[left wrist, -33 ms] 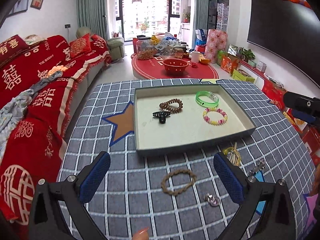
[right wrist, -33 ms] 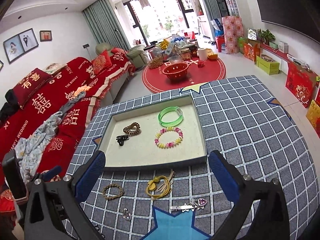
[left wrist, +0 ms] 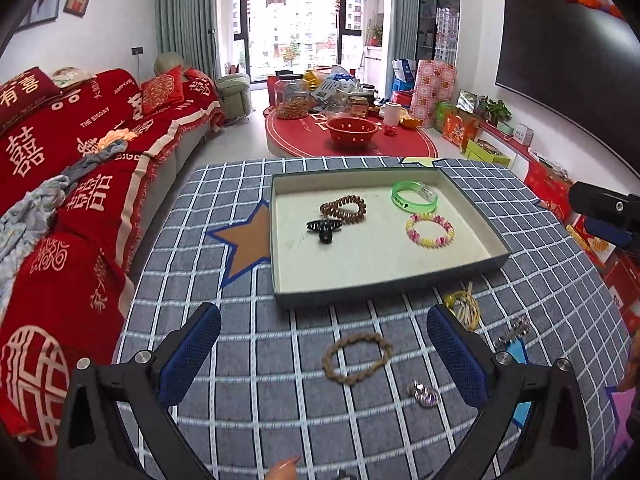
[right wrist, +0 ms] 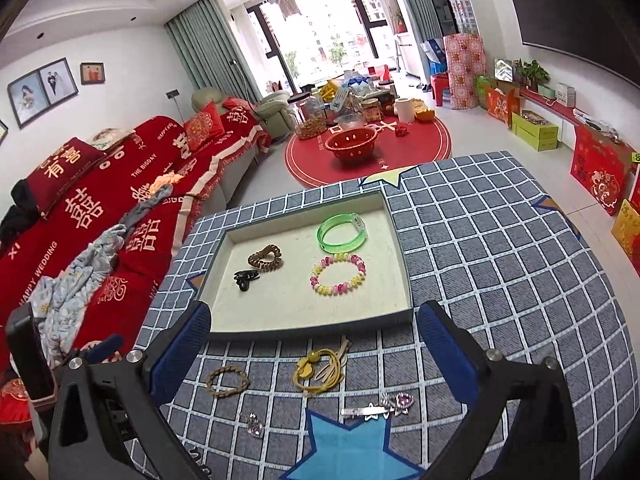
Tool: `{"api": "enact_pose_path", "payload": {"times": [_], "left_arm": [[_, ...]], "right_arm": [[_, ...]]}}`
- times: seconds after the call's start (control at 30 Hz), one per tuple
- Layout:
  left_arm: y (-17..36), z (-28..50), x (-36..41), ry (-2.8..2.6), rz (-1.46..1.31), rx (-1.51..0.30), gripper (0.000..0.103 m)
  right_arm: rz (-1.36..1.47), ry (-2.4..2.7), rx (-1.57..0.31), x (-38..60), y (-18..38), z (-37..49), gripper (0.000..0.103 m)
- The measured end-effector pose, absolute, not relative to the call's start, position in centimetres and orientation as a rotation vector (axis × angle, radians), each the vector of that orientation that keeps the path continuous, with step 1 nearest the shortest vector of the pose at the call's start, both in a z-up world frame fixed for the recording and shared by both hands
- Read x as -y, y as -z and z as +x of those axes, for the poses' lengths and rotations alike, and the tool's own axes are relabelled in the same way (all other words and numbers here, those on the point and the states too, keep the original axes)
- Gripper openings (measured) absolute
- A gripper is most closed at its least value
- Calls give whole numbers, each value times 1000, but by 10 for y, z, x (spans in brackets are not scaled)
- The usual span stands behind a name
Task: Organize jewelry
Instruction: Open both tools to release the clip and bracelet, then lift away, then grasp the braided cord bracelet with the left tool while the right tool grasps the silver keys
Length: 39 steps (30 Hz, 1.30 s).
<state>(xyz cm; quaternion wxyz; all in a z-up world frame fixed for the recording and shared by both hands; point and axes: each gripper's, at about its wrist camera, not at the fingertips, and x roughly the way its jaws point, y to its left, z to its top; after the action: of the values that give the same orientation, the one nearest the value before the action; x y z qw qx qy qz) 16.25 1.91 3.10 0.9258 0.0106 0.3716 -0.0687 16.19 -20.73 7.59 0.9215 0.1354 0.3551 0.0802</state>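
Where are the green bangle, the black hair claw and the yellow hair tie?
green bangle (right wrist: 342, 233), right wrist view, on its near band.
black hair claw (right wrist: 245, 279), right wrist view, on its body.
yellow hair tie (right wrist: 320, 370), right wrist view, on its loop.

**Readable text: all on the red sofa cover and cushion**

On the red sofa cover (right wrist: 120, 200) you can read "THE BIGDAY", "HAPPY WEDDING" and "XI" in white, beside large white double-happiness characters 囍. The red cushion (right wrist: 68, 168) shows 有喜. The green wristband (left wrist: 414, 196) carries dark print you cannot make out.
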Motion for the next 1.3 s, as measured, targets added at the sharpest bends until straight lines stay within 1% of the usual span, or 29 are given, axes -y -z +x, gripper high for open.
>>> {"api": "enact_pose_path", "payload": {"times": [0.1,0.27,0.73,1.03,1.3], "left_arm": [[-26,150,-26,117,18,-777,103],[-11,133,-34,127,-17,-844,103],[24,101,-34,118,-4,-919,103],[39,112,-29,117,15,-951,103],[38,141,-26,118,11,-959,103]], "right_arm": [[272,-157,-722,207,-77,144,103],[239,-151,-798,202,-68,127,103],[212,-148,-932,204,-18,84,103],[227,-90,-1032,219,22,78,103],[247,-52,-1027,237,27,101,103]]}}
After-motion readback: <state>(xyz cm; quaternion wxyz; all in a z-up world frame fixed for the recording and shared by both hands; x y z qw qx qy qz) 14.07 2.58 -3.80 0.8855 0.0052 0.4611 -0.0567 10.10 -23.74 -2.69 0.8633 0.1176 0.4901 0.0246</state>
